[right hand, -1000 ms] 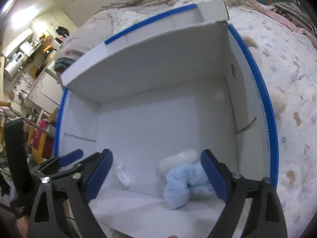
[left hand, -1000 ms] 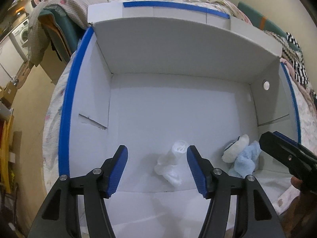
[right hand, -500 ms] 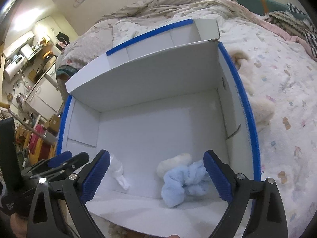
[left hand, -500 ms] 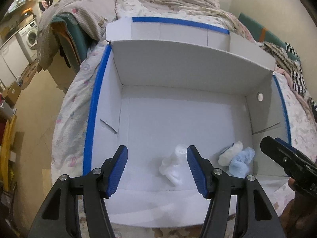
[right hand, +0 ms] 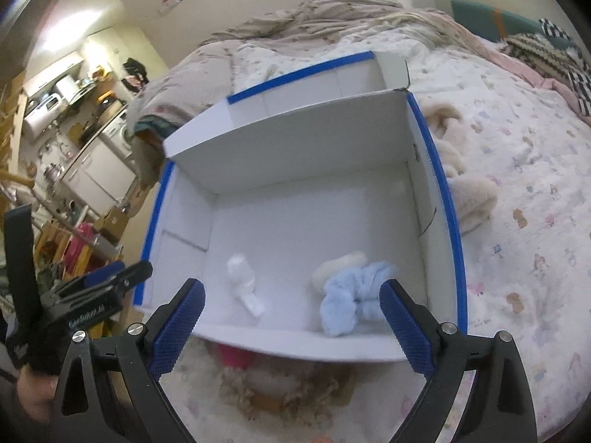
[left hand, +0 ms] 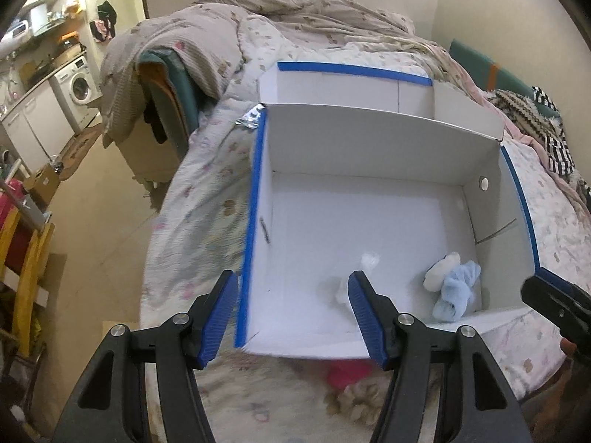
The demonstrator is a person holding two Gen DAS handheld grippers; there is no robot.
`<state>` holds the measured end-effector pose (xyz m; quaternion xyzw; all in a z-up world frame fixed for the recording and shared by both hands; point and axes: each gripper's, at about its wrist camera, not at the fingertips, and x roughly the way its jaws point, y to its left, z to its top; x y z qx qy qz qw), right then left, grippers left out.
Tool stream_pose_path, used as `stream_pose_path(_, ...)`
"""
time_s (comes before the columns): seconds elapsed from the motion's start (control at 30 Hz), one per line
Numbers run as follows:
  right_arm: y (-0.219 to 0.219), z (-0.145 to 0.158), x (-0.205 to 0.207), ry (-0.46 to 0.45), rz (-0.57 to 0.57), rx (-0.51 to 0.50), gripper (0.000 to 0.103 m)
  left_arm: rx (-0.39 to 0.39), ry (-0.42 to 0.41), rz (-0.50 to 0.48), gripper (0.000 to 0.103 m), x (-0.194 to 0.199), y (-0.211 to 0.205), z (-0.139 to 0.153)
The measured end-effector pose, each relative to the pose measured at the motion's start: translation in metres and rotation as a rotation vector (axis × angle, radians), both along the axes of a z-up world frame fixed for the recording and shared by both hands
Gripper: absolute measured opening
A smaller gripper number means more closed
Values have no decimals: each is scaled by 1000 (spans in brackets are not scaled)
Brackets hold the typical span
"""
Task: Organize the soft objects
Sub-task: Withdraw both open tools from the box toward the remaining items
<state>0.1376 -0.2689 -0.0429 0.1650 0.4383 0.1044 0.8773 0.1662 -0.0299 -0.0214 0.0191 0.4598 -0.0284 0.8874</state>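
A white cardboard box point(left hand: 362, 147) point(right hand: 288, 140) with blue tape on its rims lies open on the bed. Inside it, near the front wall, lie a white sock roll point(right hand: 243, 284) point(left hand: 365, 262) and a light blue and cream fluffy bundle point(right hand: 351, 288) point(left hand: 452, 288). A plush toy with a pink part point(left hand: 349, 387) point(right hand: 273, 376) lies on the bed in front of the box. My left gripper point(left hand: 291, 313) is open and empty above the box's front left corner. My right gripper point(right hand: 291, 325) is open and empty above the box's front wall.
A cream plush point(right hand: 465, 192) lies on the bed right of the box. A rumpled quilt point(left hand: 295, 18) is heaped behind it. A chair with draped blanket point(left hand: 162, 85) stands left of the bed, with floor and kitchen units beyond.
Both grippers have pulled back and up from inside the box, so more of the bed and the plush in front now show. The left gripper has also shifted left. The soft items stayed put.
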Motion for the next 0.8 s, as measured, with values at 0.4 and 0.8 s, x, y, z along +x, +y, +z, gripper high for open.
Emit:
stream_pose_path(0.4,13,-8,-43,44,15,-10,102,9,4,68,59,-46,34,-3)
stream_pose_path(0.8,18,-36,-46,167,1,-82,102,-1,69,57,59,-56,31,-24)
